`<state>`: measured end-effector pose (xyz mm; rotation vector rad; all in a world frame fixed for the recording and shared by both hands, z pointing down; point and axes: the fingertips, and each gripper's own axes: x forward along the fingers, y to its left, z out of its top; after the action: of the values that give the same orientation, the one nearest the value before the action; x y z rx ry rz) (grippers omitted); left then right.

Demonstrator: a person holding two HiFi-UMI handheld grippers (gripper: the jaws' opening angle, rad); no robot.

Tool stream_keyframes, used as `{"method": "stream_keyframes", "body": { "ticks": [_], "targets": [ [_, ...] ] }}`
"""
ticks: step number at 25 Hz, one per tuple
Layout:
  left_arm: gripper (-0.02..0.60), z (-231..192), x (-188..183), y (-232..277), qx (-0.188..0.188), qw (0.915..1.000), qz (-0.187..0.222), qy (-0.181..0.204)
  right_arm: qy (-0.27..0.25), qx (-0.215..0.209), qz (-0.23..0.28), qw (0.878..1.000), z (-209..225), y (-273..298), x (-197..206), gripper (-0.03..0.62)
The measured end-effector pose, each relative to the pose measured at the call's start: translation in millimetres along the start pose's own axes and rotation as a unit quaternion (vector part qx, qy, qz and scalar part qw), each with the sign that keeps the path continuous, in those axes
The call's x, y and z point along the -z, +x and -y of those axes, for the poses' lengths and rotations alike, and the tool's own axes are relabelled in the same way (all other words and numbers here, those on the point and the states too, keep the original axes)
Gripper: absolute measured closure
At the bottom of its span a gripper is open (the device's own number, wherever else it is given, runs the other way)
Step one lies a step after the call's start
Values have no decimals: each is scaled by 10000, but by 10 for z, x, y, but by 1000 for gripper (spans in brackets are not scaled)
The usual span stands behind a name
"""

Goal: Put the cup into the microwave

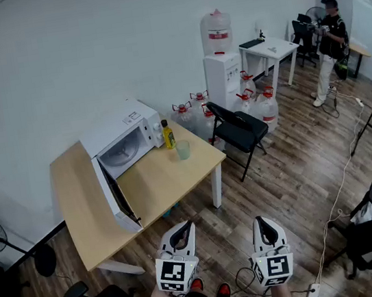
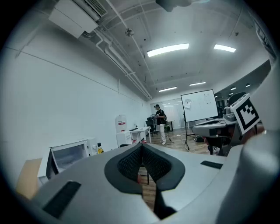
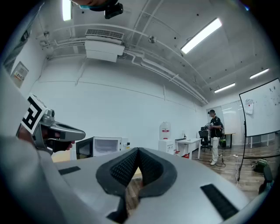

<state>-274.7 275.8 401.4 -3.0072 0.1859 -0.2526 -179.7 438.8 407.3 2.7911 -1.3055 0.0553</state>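
In the head view, a wooden table (image 1: 169,174) stands against the white wall at the left. The white microwave (image 1: 124,129) sits at the far side of the table, its door (image 1: 113,196) swung wide open toward the near side. The cup (image 1: 183,149), pale green and see-through, stands upright on the table's right part, to the right of the microwave's open mouth and well apart from both tools. A yellow bottle (image 1: 168,134) stands just beyond it, beside the microwave. To the right of the table is a black chair (image 1: 238,129). Farther off are a water dispenser (image 1: 223,69) with water jugs (image 1: 263,106) on the floor around it, a white desk (image 1: 269,49), and a person (image 1: 331,46) at the far right. The left gripper (image 1: 182,231) and the right gripper (image 1: 265,226) hang side by side at the near edge, over the wooden floor, short of the table.

In the left gripper view, the left gripper (image 2: 141,151) has its jaws pressed together with nothing between them. Beyond it, the microwave (image 2: 68,155) shows at the left with the bottle (image 2: 100,148) next to it. The water dispenser (image 2: 121,131) and the person (image 2: 161,124) are farther back, with a whiteboard (image 2: 199,105) to the right. I cannot make out the cup here.

In the right gripper view, the right gripper (image 3: 138,153) is likewise closed and empty. The left gripper (image 3: 48,127) shows at the left, and the microwave (image 3: 103,146) is just behind it. The water dispenser (image 3: 165,138), desk (image 3: 188,142) and person (image 3: 214,135) stand farther right.
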Motion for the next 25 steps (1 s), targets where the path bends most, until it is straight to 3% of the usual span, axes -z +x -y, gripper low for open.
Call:
{"method": "stream_keyframes", "body": {
  "ticks": [25],
  "targets": [
    [558, -58, 47, 502, 6, 9999, -95, -75, 44, -1, -72, 10000, 316, 365, 72, 577]
  ]
}}
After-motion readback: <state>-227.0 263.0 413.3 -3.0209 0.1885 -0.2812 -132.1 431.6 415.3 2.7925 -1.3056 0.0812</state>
